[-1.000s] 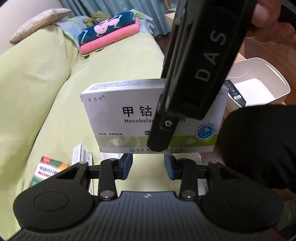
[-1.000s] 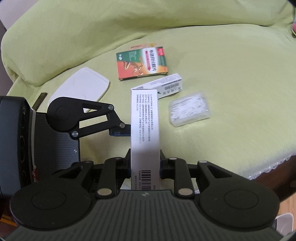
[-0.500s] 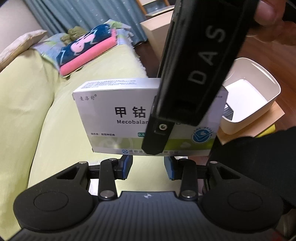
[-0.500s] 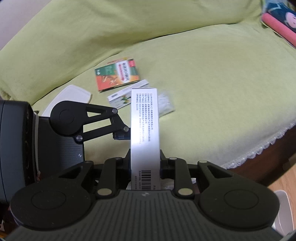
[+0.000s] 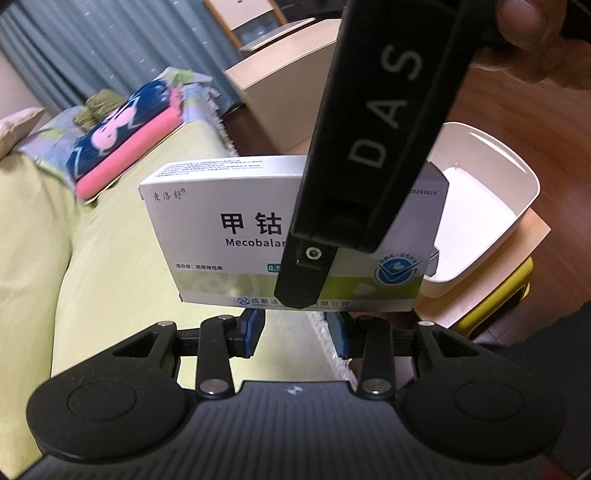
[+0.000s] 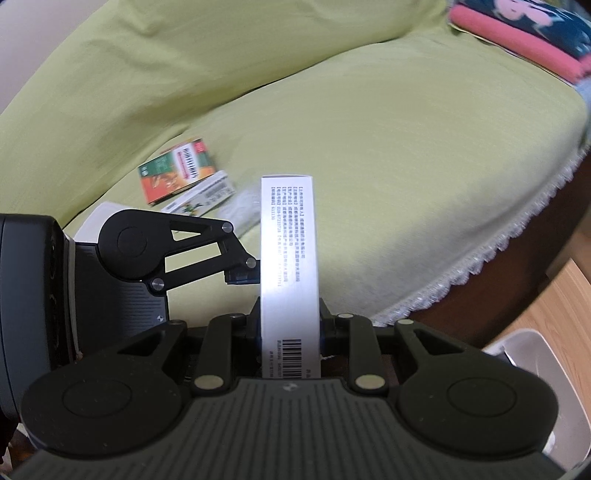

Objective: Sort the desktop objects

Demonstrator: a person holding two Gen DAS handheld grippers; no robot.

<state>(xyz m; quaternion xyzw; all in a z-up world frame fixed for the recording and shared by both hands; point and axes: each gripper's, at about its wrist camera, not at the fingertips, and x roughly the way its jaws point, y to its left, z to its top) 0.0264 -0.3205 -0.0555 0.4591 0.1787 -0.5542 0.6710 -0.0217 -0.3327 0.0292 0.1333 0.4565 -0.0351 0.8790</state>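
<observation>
A white Mecobalamin medicine box (image 6: pixel 290 258) stands edge-on between the pads of my right gripper (image 6: pixel 290 328), which is shut on it. In the left wrist view the same box (image 5: pixel 229 236) shows its printed face, with the right tool's black housing (image 5: pixel 369 147) crossing it. My left gripper (image 5: pixel 295 332) sits just under the box, open, with nothing between its blue pads. A white bin (image 5: pixel 491 206) stands on a wooden stool behind and right of the box.
On the green sofa cover (image 6: pixel 369 147) lie an orange-green box (image 6: pixel 177 173), a narrow white box (image 6: pixel 201 197), a blurred clear pack (image 6: pixel 240 210) and a white lid (image 6: pixel 96 221). Folded pink and blue cloths (image 5: pixel 129 129) lie at the sofa's far end. A hand (image 5: pixel 524 22) holds the right tool.
Both grippers have swung right, away from the items on the sofa and towards its fringed edge and the white bin. The box stays held in the right gripper.
</observation>
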